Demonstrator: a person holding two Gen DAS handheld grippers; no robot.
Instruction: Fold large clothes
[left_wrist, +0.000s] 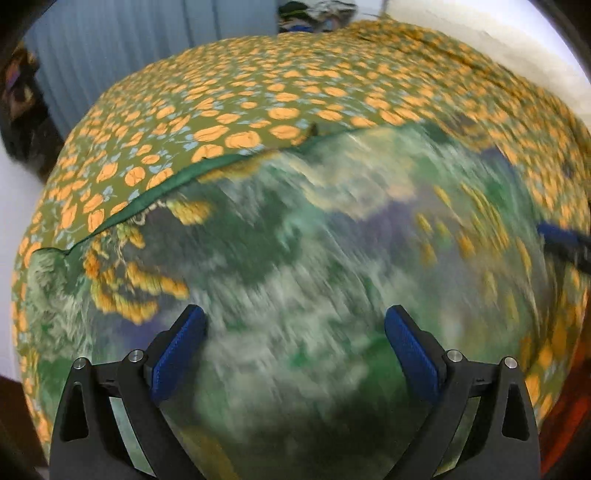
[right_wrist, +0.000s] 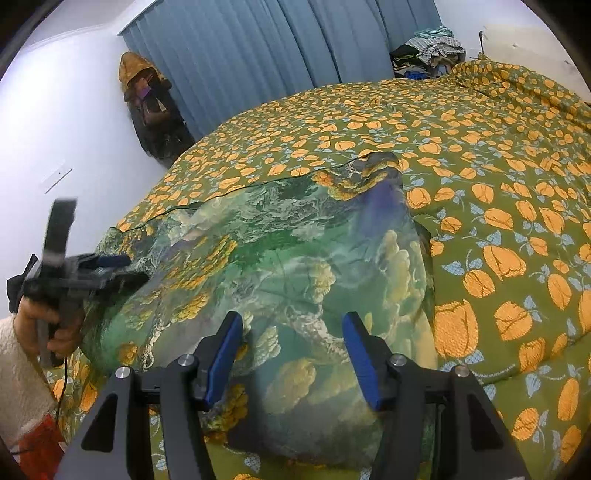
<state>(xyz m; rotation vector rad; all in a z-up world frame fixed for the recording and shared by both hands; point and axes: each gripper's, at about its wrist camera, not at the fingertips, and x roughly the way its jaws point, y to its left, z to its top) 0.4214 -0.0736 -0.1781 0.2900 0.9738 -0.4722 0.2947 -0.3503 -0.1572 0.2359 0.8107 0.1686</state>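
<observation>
A large green garment (right_wrist: 288, 258) with a cloud and yellow-flower print lies spread flat on the bed; in the left wrist view it (left_wrist: 295, 258) fills the middle, blurred by motion. My left gripper (left_wrist: 294, 325) is open and empty, just above the cloth. It also shows in the right wrist view (right_wrist: 110, 266), over the garment's left edge. My right gripper (right_wrist: 291, 332) is open and empty, above the garment's near edge. Its blue tip shows at the right edge of the left wrist view (left_wrist: 561, 238).
The olive bedspread (right_wrist: 480, 184) with orange tulips covers the bed under the garment. Blue curtains (right_wrist: 277, 44) hang behind. A pile of clothes (right_wrist: 428, 51) lies at the far corner. A brown jacket (right_wrist: 147, 103) hangs on the white wall at left.
</observation>
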